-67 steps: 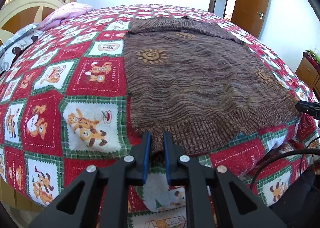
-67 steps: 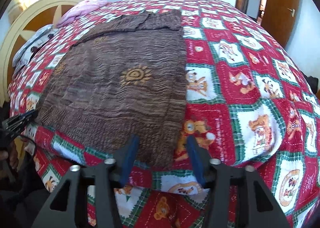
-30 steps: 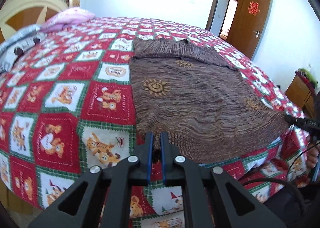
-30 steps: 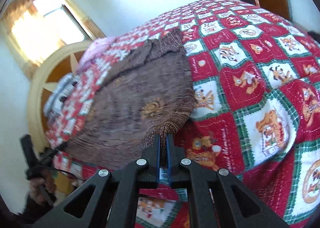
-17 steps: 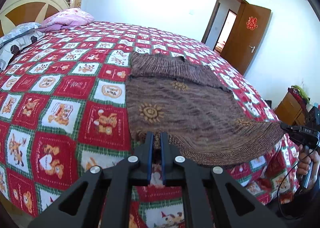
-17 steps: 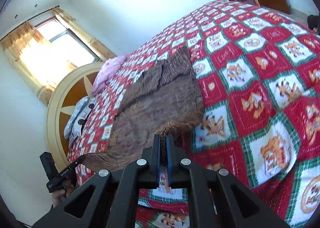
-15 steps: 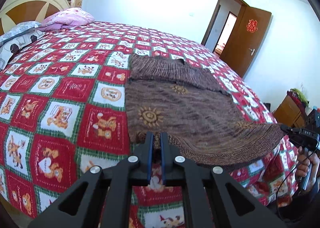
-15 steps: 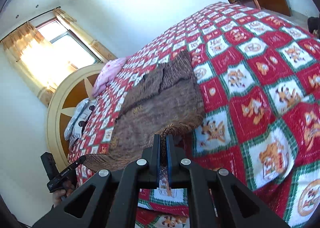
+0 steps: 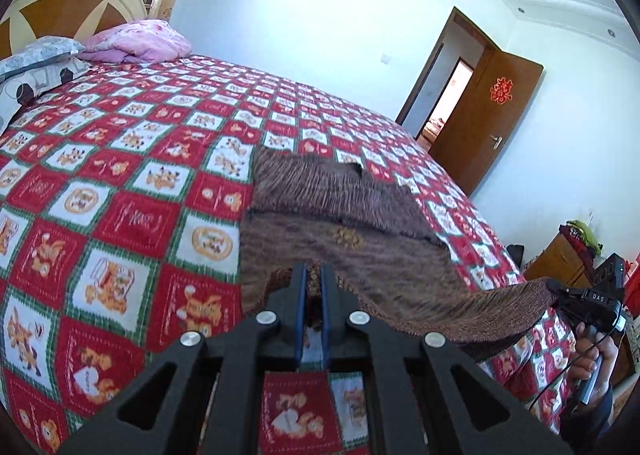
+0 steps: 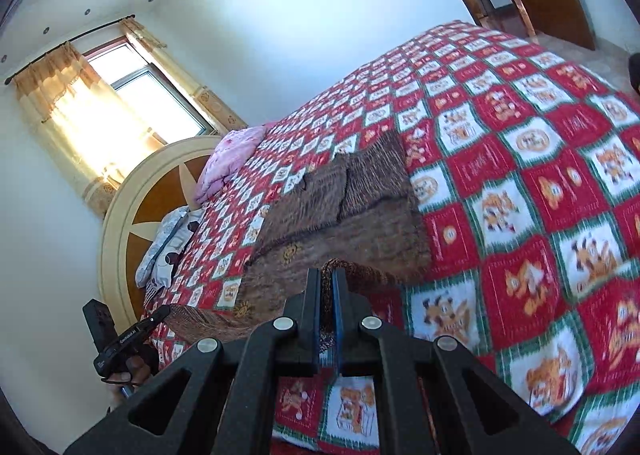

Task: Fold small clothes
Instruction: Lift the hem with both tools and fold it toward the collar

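Observation:
A brown knitted sweater (image 9: 352, 215) with orange sun motifs lies on the bed, its sleeves folded across the far end. My left gripper (image 9: 313, 275) is shut on the sweater's bottom hem at its left corner. My right gripper (image 10: 328, 275) is shut on the hem at the right corner. Both corners are lifted off the bed, and the hem hangs stretched between them (image 9: 500, 315). The sweater also shows in the right wrist view (image 10: 340, 215). The right gripper shows in the left wrist view (image 9: 560, 289), and the left gripper in the right wrist view (image 10: 158, 315).
The bed carries a red, white and green bear-patterned quilt (image 9: 120, 183). Pink (image 9: 136, 41) and grey (image 9: 36, 63) pillows lie by the round headboard (image 9: 60, 7). An open wooden door (image 9: 484, 123) and a wooden cabinet (image 9: 560, 259) stand to the right.
Both grippers closed on the hem corners, then lifted them up and forward over the sweater. The hem now hangs in the air and covers the lower sun motifs.

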Motion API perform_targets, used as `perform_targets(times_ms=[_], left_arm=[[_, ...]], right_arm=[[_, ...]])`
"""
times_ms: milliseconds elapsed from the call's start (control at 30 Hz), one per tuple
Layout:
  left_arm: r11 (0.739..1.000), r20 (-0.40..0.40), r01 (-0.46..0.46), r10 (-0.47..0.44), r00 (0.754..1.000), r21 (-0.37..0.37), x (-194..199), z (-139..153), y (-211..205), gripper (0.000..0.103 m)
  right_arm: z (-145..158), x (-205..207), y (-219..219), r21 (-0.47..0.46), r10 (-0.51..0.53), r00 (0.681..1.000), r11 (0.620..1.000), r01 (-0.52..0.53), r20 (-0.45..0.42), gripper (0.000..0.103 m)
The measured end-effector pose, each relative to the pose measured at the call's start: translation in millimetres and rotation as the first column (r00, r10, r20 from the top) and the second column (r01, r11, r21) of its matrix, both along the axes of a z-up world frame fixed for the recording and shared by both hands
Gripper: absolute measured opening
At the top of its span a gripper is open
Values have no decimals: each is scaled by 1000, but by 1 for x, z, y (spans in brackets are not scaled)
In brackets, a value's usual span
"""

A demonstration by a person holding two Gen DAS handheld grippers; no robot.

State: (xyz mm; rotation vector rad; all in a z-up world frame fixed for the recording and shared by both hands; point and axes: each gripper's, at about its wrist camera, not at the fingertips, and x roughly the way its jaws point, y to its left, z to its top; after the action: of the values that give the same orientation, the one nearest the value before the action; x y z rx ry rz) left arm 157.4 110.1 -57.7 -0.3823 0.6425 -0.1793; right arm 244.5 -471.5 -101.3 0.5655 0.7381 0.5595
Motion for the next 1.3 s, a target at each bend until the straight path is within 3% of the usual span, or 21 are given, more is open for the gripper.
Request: perform_targets(times_ms=[267,700,1000,1300], left_arm=[[999,-7,-15,15,1000,-41,36,1,8,7],[999,-13,-42,42,999,-19,121,14,19,7],[998,-73,-55,54,996,-16,197,0,30,7],[998,-143,-58,61,988,22,267,-27,34,7]], right_arm=[[14,44,7,-5,-10,1000,1000,10,23,4],[33,142,33,-74,-10,1000,997,12,21,4],[14,227,47,-99,-32,998,995,27,-47,4],[-26,311,67,-155,-62,988,987,40,-141,4]])
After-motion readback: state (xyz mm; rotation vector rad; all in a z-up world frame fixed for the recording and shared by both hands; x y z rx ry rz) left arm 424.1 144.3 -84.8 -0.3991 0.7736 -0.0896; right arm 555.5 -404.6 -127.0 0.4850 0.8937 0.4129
